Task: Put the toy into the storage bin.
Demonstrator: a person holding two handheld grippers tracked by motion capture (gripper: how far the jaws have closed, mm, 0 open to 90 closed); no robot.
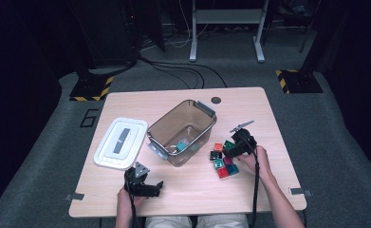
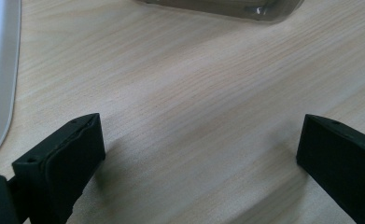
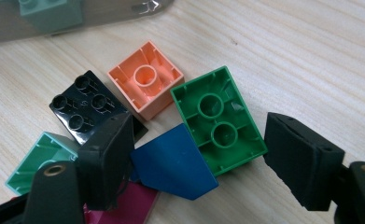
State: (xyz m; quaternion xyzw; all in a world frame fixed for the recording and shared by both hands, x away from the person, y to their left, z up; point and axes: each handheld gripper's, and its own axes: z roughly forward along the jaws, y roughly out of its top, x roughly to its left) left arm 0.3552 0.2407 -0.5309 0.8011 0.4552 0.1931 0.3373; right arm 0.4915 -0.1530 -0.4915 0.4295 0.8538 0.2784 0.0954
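Plainly, the work in hand is judged to be the moving of loose building blocks from the table (image 1: 126, 199) into the clear bin (image 1: 183, 130), whose white lid (image 1: 121, 142) is laid just beside it on the left. One pale green block can already be seen inside the bin. The remaining blocks are clustered to the right of the bin, touching one another.

The right gripper (image 3: 194, 161) is held low over that cluster with its jaws parted and nothing yet pinched; between them lie the green block (image 3: 217, 121), hollow side up, and the blue block (image 3: 173, 163), which overlaps it at one edge. Two blocks could therefore be caught at once, or the blue wedge could be squeezed out sideways. The black block (image 3: 84, 105) and the orange block (image 3: 145, 79) could be knocked by the left jaw, which is set just beside them.

The left gripper (image 2: 199, 154) is held released over bare wood near the lid, clear of everything.
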